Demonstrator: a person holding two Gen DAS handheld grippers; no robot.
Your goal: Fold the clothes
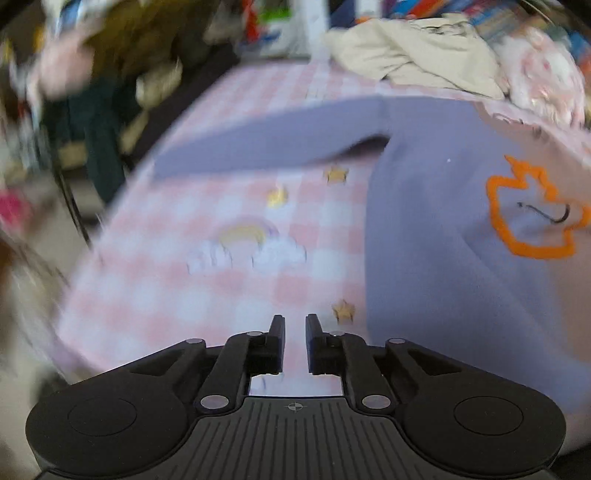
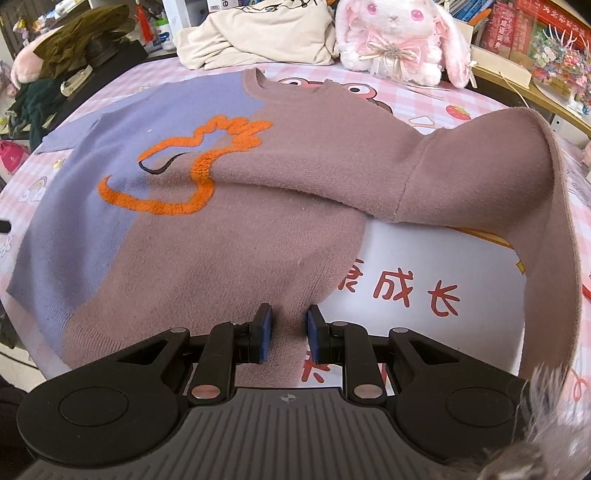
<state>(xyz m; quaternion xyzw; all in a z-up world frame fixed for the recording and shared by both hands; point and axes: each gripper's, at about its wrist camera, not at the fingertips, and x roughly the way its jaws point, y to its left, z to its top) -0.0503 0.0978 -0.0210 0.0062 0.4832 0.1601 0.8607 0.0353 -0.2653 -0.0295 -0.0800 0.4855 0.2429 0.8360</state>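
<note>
A lilac and mauve sweater (image 2: 207, 236) with an orange outline motif (image 2: 199, 166) lies flat on the pink checked cloth (image 2: 424, 99). Its mauve sleeve (image 2: 480, 166) is folded over onto the body. My right gripper (image 2: 289, 325) hovers over the mauve hem, jaws a little apart, holding nothing. In the blurred left wrist view the lilac side (image 1: 436, 229) and its spread sleeve (image 1: 273, 144) show. My left gripper (image 1: 295, 328) is over the bare cloth (image 1: 184, 295) left of the sweater, jaws slightly apart and empty.
A cream garment (image 2: 258, 33) and a pink plush rabbit (image 2: 399, 37) sit at the far edge of the surface. Dark clothes (image 2: 74, 40) pile at the far left. A cluttered shelf (image 2: 535, 48) stands at the right. The cloth's left edge (image 1: 92, 251) drops off.
</note>
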